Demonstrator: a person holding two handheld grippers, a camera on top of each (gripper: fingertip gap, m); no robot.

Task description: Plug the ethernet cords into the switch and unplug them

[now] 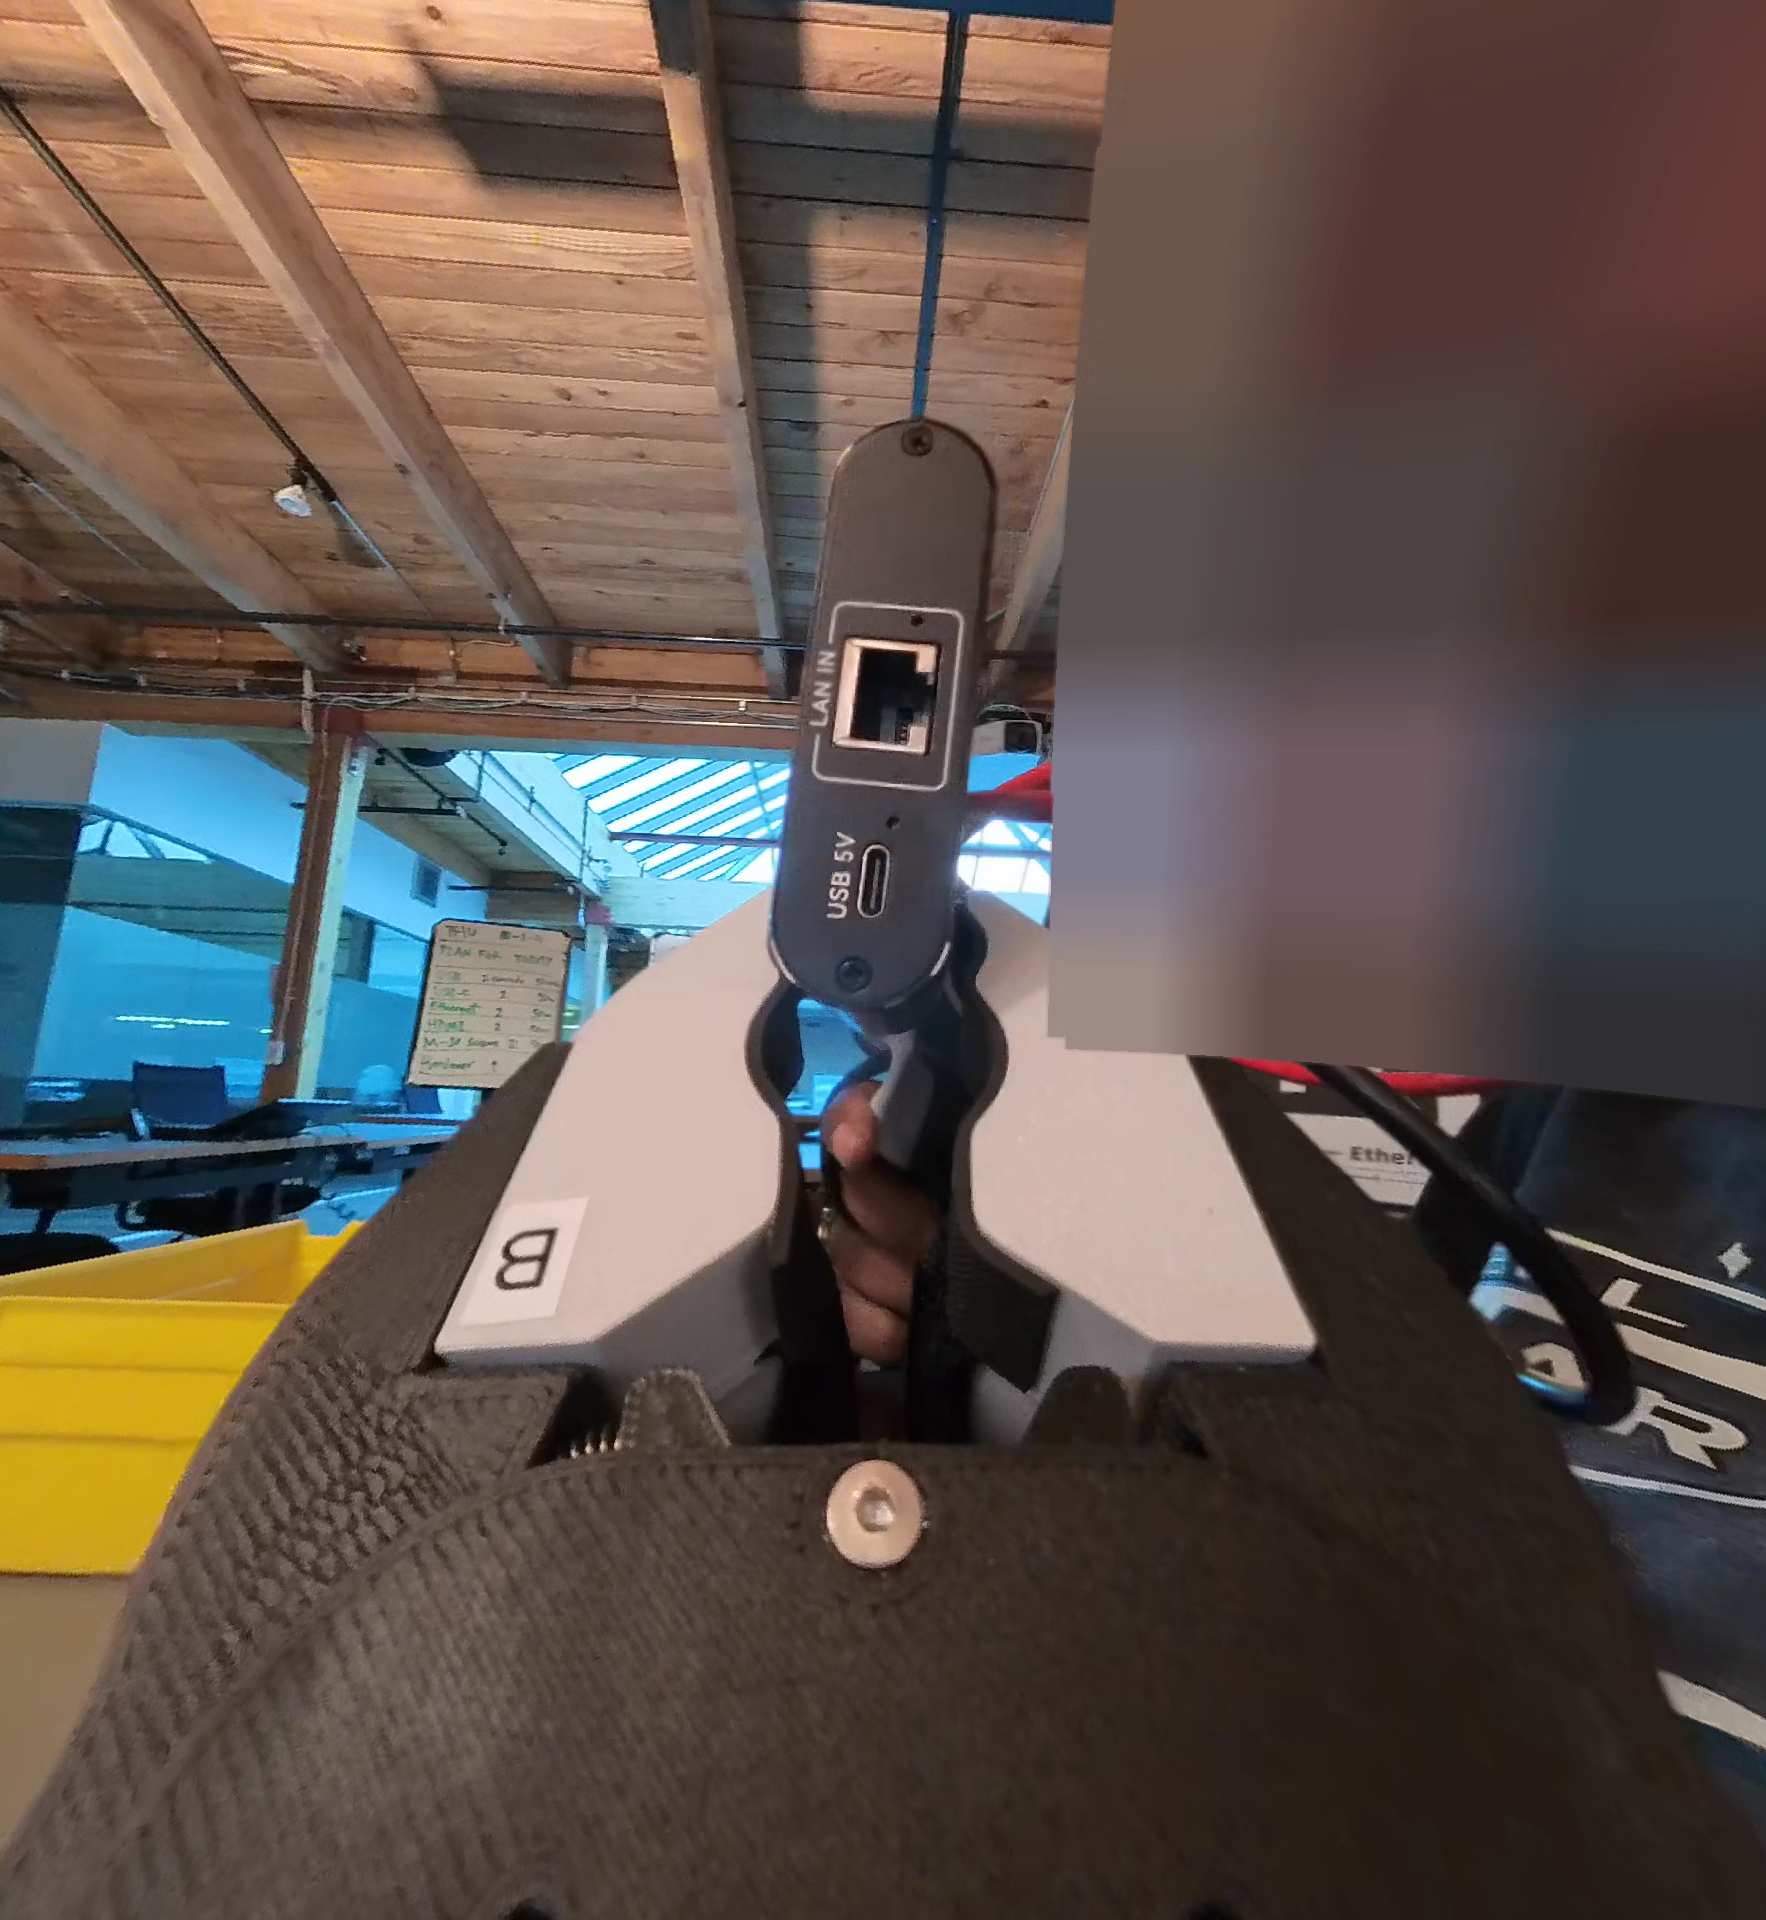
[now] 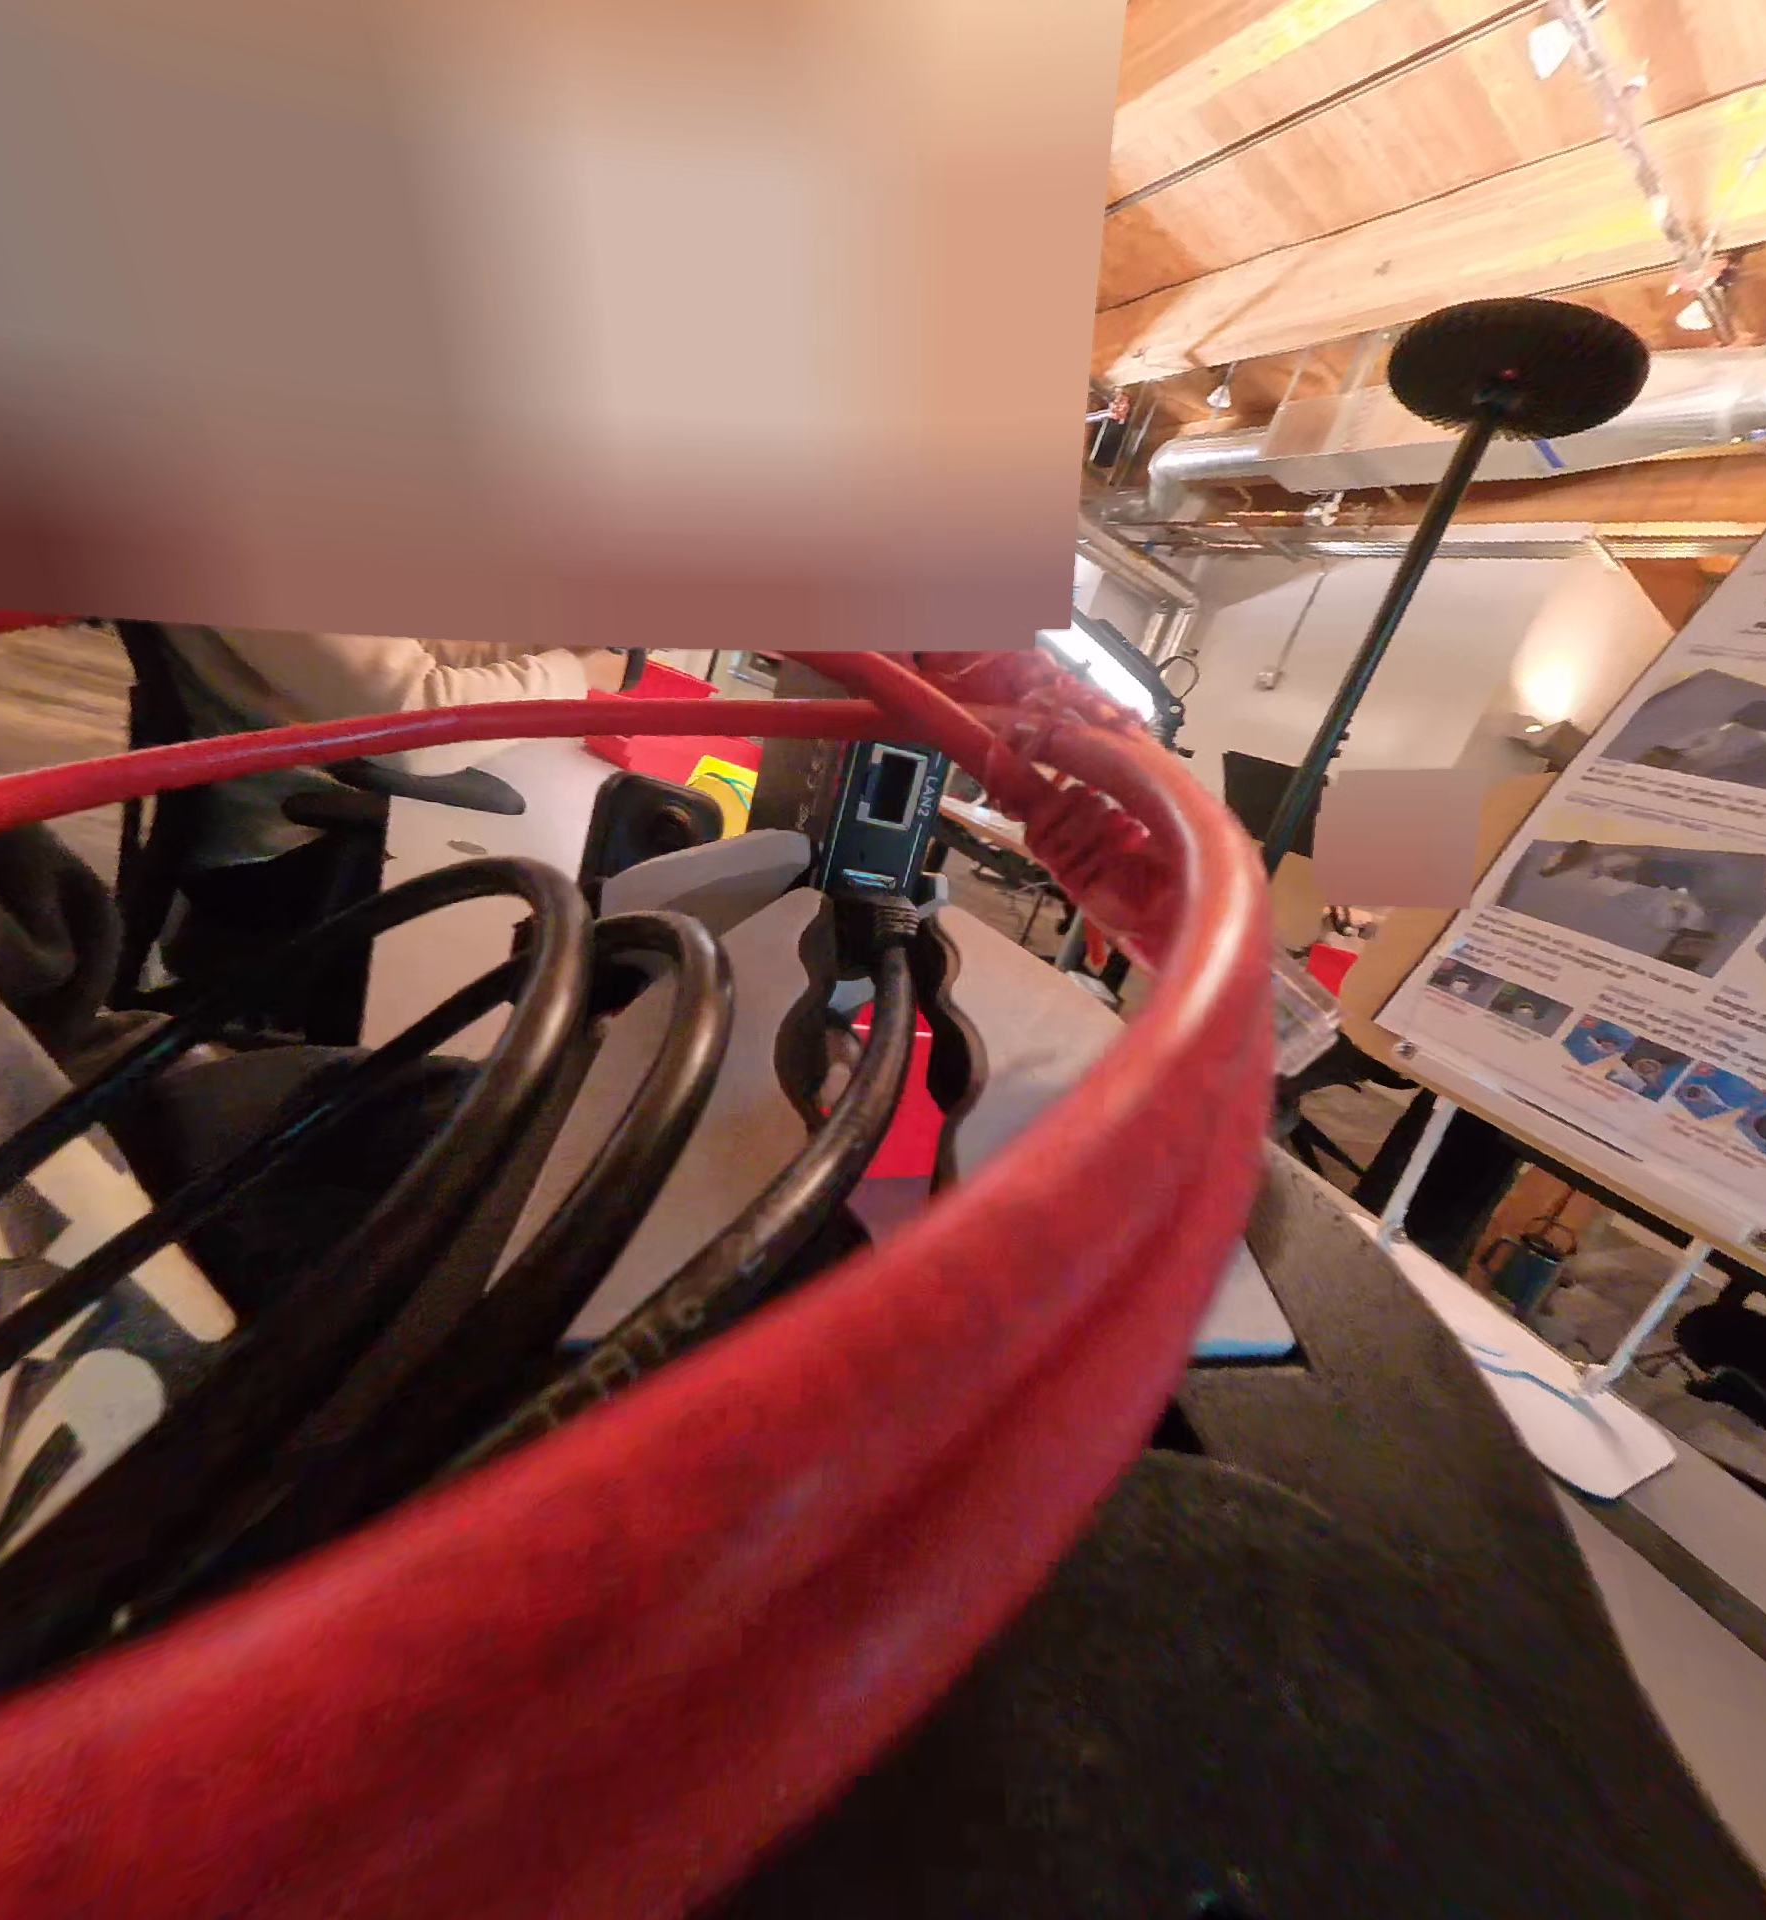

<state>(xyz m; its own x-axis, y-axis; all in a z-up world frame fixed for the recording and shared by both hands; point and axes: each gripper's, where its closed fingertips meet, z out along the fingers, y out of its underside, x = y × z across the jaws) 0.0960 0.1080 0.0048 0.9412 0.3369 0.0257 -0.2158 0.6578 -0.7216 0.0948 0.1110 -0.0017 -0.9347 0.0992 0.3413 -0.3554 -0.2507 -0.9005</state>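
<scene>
My left gripper (image 1: 874,1013) is shut on the lower end of the black oblong switch (image 1: 889,582) and holds it upright. This end face shows an empty ethernet port (image 1: 889,694) and a small oval port below it. In the right wrist view the switch's other face (image 2: 884,821) has one empty port on top. The black ethernet cord's plug (image 2: 874,914) sits at the port below it. My right gripper (image 2: 877,997) is shut on the black cord (image 2: 858,1101) just behind the plug. A red ethernet cord (image 2: 858,1455) loops across the right camera, and its clear plug (image 2: 1305,1013) hangs free.
A yellow bin (image 1: 79,1382) stands at the left. An instruction board on a stand (image 2: 1637,935) and a black pole with a disc (image 2: 1518,369) are at the right. Black cord coils (image 2: 546,1039) hang left of my right gripper. A person's dark printed garment (image 1: 1689,1403) is close behind. The tips of both grippers are at nearly the same place.
</scene>
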